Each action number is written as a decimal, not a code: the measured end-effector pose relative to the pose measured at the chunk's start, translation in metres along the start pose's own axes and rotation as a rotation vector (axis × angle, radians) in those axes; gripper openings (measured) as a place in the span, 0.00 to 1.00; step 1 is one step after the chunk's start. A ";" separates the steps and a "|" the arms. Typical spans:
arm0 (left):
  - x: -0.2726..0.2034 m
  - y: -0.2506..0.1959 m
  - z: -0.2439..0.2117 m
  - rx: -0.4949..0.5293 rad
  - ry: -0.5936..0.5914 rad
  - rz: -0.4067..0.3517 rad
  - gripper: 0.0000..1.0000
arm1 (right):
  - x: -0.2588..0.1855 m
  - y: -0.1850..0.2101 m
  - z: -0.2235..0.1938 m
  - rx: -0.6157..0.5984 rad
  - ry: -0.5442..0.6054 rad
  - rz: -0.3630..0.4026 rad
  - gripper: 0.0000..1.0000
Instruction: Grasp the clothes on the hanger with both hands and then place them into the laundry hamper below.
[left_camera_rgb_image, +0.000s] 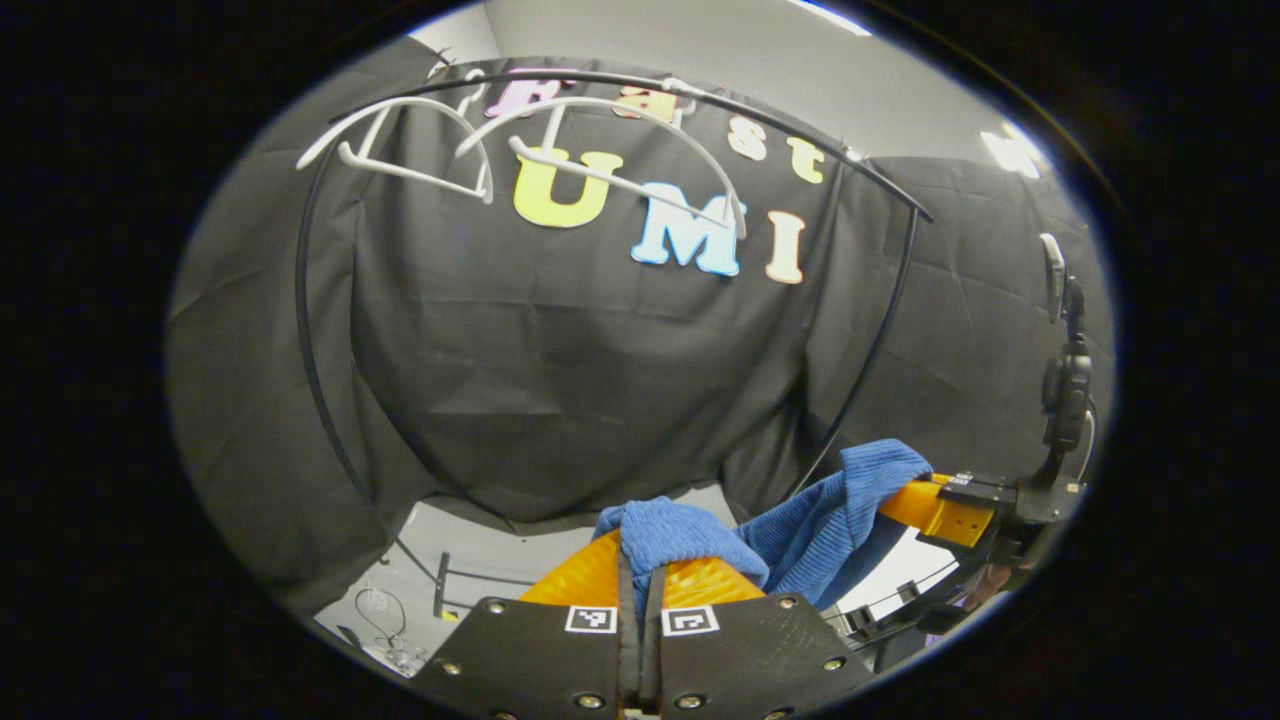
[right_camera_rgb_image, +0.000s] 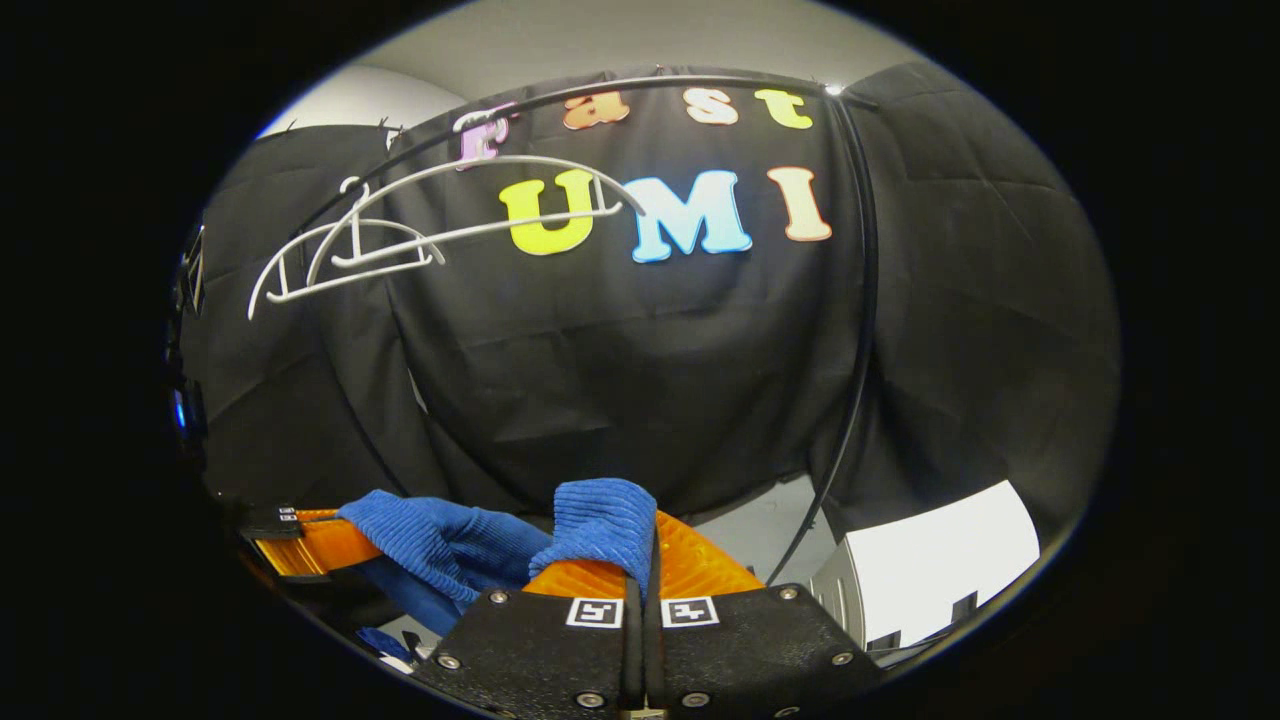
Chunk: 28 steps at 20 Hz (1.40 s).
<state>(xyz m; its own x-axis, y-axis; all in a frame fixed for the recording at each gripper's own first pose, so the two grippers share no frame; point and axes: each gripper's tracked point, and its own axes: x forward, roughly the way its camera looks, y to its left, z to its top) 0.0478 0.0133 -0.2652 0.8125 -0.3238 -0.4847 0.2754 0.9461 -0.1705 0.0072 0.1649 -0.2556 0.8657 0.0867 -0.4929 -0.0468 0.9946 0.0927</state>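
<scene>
Black cloth wall behind us, a thin black rail arching across it, and two bare white hangers up at twelve o'clock in the left gripper view, at ten o'clock in the right gripper view.

Now the blue garment: it is off the hangers and well below them, strung between our two tools. In the left gripper view it bunches at six o'clock, and the left gripper has its fingers pressed together on a fold of it. The cloth then runs out toward four o'clock, where the other tool holds its far end. From the right gripper view, the right gripper is likewise clamped on a blue fold at six o'clock, with the rest trailing toward eight o'clock.

So we judge the grasp done and the carry under way. The hamper is not something we can make out for certain; a pale box sits at four o'clock in the right gripper view, though what it is we cannot tell.

Next we would lower both ends together, keep the cloth from snagging, and let go once over the hamper.
</scene>
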 end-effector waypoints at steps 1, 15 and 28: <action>0.003 -0.001 -0.011 0.016 0.028 0.002 0.01 | 0.002 -0.001 -0.015 0.013 0.031 0.006 0.00; 0.046 0.023 -0.143 0.030 0.208 0.042 0.01 | 0.037 -0.014 -0.149 -0.018 0.276 -0.023 0.01; 0.057 0.047 -0.207 0.029 0.292 0.058 0.02 | 0.036 -0.018 -0.210 -0.038 0.415 -0.065 0.02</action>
<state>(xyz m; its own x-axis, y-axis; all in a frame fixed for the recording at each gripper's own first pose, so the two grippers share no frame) 0.0007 0.0379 -0.4784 0.6466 -0.2532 -0.7196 0.2509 0.9614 -0.1128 -0.0657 0.1624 -0.4564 0.5941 0.0313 -0.8038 -0.0236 0.9995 0.0215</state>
